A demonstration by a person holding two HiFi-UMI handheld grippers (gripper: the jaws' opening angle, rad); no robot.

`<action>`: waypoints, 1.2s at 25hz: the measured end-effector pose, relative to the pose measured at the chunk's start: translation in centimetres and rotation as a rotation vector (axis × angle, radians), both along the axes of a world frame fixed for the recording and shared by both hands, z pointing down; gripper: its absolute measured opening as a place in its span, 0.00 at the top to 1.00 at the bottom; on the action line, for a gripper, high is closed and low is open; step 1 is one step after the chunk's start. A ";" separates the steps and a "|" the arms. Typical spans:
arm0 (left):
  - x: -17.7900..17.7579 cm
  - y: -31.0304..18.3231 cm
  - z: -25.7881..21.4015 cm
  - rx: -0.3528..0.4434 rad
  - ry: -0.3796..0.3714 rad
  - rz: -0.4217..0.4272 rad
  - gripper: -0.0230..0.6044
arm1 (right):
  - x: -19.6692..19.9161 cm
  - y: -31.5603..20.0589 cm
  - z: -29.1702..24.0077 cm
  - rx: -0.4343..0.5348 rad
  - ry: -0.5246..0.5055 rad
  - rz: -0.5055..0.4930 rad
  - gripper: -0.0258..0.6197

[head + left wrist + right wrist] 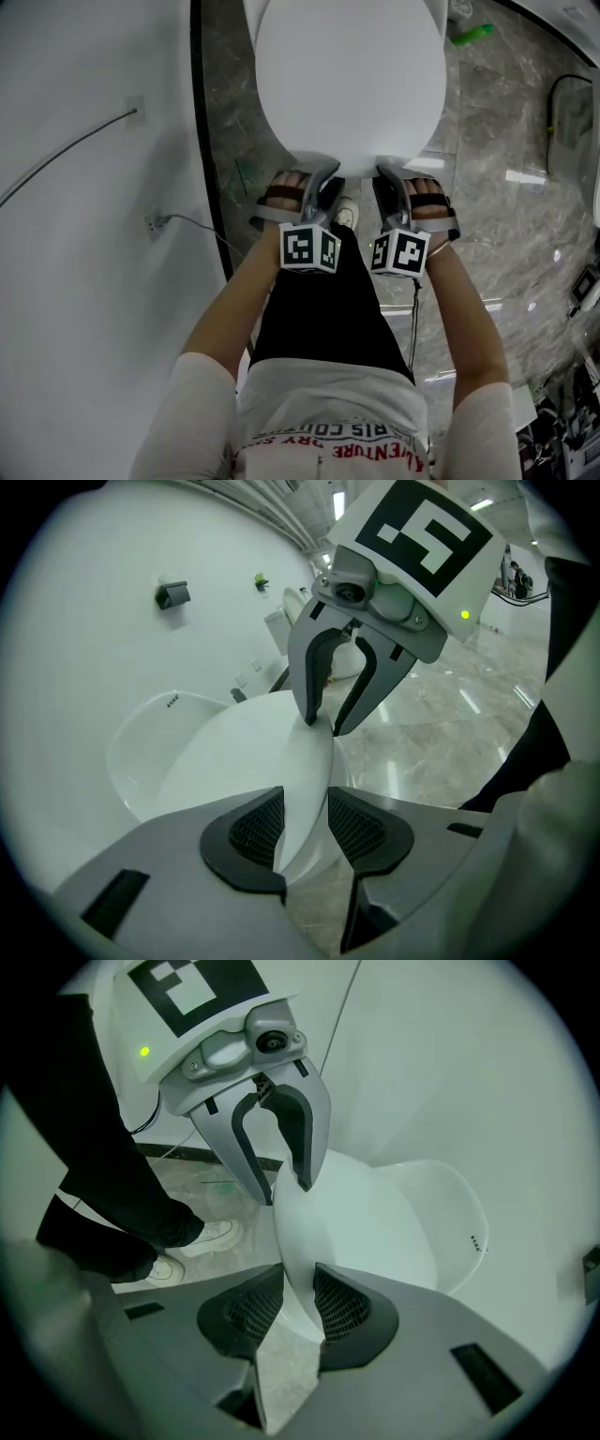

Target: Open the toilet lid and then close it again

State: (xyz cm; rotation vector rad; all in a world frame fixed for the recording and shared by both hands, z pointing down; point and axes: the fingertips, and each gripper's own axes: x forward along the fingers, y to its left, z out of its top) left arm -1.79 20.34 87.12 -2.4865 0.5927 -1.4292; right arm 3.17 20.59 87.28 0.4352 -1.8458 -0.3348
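Grey marble floor (487,187) and a white wall (84,234) surround the toilet (441,1213). Its lid (352,84) lies low, down or very nearly so; I cannot tell whether it is fully seated. Both grippers meet the lid's front rim, side by side. On the left gripper (325,178) the jaws stand wide, the rim between the pads (258,827) but not pinched. On the right gripper (387,178) the jaws are closed on the rim, pads against both faces as far as its own view shows.

I judge the lid stiff, light and glossy — hard plastic that swings on a rear hinge. It could slip from a loose pinch, or bang down if dropped. The thin front rim, farthest from the hinge, looks the best place to hold — top and underside pinched squarely.
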 end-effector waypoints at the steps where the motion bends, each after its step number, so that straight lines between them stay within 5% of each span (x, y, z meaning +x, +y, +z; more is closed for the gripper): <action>1: 0.0 0.2 0.7 -0.011 0.002 -0.005 0.73 | -0.1 0.1 0.6 -0.009 -0.001 0.000 0.84; 11: 0.1 0.3 5.1 -0.130 -0.013 -0.052 0.72 | -0.2 0.5 5.3 -0.112 -0.017 0.034 0.84; 22: 0.1 0.3 6.5 -0.161 0.007 -0.074 0.72 | -0.2 0.5 6.8 -0.194 -0.029 0.055 0.84; 30: -0.1 -1.8 -1.5 -0.055 0.095 -0.113 0.84 | -0.4 -0.8 -0.9 -0.201 -0.177 0.120 0.85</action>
